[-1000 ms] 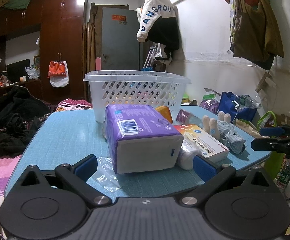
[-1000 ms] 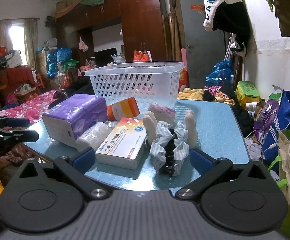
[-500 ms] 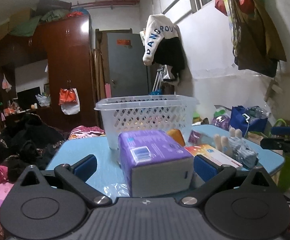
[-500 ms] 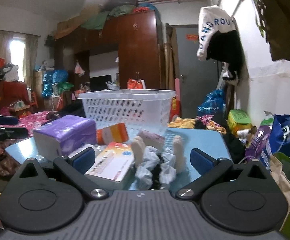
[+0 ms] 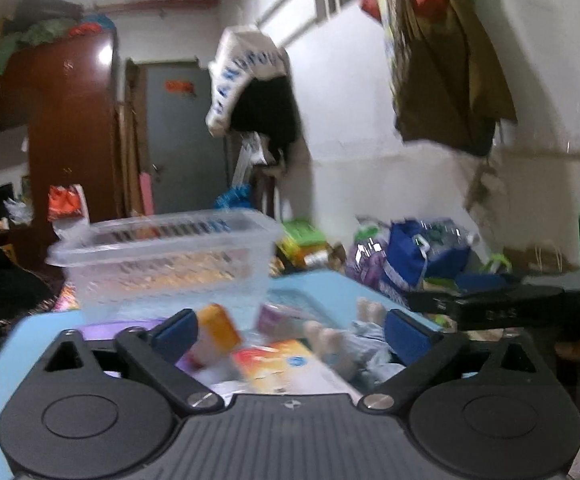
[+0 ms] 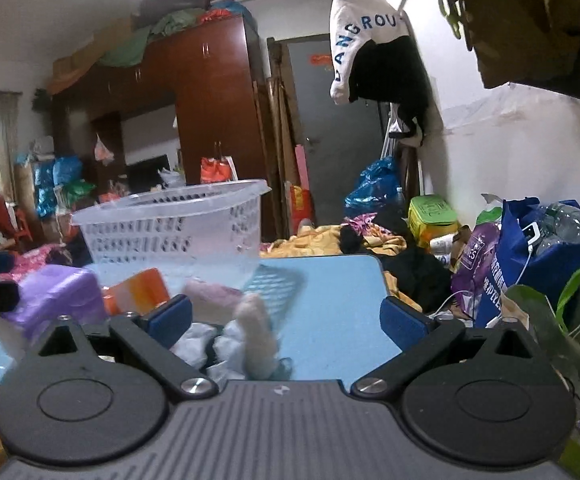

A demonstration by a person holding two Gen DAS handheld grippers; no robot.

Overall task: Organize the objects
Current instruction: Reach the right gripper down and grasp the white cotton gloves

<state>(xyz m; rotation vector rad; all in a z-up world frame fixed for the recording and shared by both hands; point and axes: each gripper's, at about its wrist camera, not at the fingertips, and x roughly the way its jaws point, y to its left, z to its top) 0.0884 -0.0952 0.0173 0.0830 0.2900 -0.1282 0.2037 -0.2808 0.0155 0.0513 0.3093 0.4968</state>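
Left and right wrist views of a pale blue desk (image 6: 342, 280) bearing loose household goods. At the far left of the desk stands a white perforated plastic basket (image 6: 169, 224), empty so far as the views show; it is judged the likely receptacle. Near it lie a purple plastic-wrapped tissue pack (image 6: 59, 294), an orange-and-white cylindrical container (image 5: 215, 332) on its side, a flat orange-and-white cardboard box (image 5: 285, 368), a small pink packet (image 6: 209, 298), and a soft bundle of blue-striped cloth with pale plush limbs (image 6: 249, 340). The left tongs (image 5: 290, 334) and right tongs (image 6: 285, 318) are both closing from wide, with nothing pressed between the pads; the cloth bundle lies low between the right pair. Handling, as judged: the tissue pack is light, yielding and slippery-wrapped, best taken across its narrow sides; the box is stiff, to be held by its long edges; the cylinder may roll; the bundle is limp, to be pinched at its thickest fold.
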